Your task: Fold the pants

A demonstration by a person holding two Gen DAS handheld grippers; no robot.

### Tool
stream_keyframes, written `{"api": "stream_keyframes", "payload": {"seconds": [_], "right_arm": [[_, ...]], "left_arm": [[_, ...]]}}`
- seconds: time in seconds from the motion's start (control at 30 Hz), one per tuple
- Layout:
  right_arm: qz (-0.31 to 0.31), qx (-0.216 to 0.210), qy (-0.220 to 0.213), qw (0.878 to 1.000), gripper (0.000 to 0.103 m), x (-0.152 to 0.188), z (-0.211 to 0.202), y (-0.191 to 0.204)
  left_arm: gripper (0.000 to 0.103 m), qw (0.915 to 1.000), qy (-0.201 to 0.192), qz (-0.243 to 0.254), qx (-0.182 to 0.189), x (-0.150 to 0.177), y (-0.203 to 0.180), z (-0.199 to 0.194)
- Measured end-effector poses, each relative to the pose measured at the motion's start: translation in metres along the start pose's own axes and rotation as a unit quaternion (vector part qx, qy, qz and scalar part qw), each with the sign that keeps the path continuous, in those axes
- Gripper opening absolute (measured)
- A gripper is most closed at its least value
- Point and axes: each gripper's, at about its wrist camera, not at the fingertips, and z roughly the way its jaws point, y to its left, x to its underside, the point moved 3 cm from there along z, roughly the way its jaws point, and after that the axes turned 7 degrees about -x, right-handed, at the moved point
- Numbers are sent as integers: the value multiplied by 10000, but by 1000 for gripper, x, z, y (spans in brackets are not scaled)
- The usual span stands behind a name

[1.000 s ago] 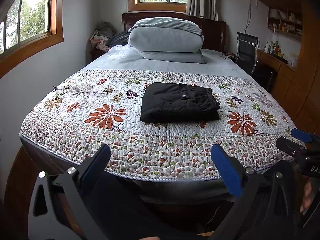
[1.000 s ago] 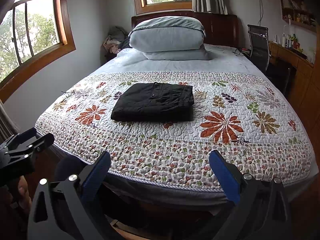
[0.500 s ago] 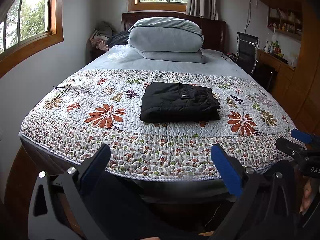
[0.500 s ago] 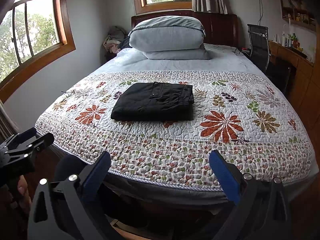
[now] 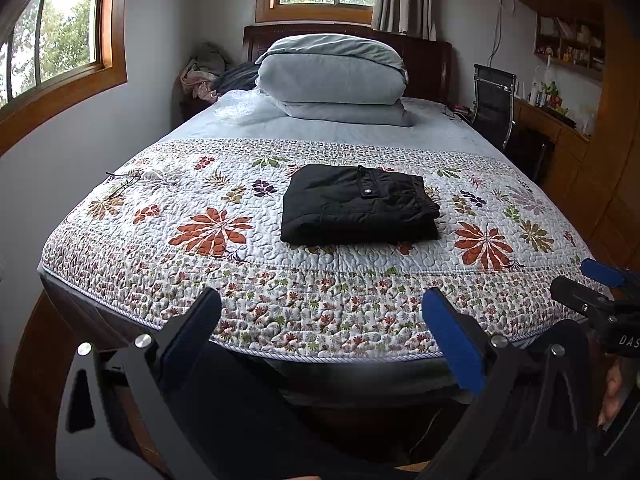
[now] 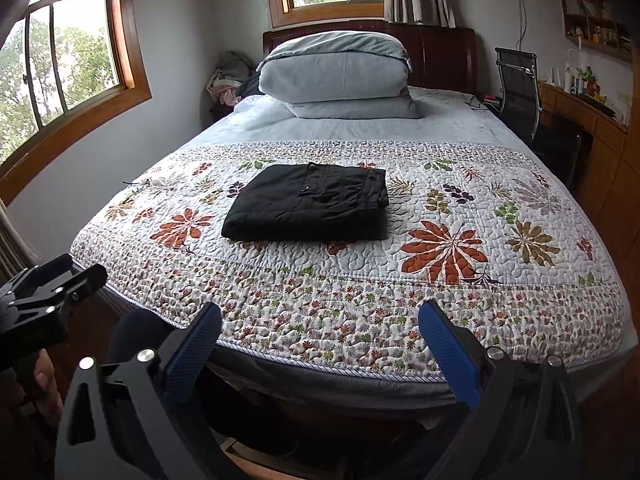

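The black fabric pants point(image 5: 360, 206) lie folded at twelve o'clock; both the left gripper point(image 5: 320, 320) and the right gripper point(image 6: 320, 322), spread empty, should stay clear.

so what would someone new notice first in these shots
The black pants, folded into a neat rectangle, lie in the middle of the floral quilt. Beyond them a folded pale blue duvet is stacked at the headboard. Both sets of blue-padded tongs, left and right, hang open and empty off the foot of the bed.
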Motion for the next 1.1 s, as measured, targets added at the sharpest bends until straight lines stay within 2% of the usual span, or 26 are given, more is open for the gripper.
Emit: {"api": "stream_keyframes", "payload": {"seconds": [0.8, 1.1], "right_arm": [[-19, -2, 5, 10000, 99, 0, 0, 1], [-29, -9, 22, 10000, 99, 0, 2, 1]], "left_arm": [[100, 10000, -5, -2, 5, -2, -2, -1], [99, 9999, -150, 77, 31, -1, -5, -3]]}}
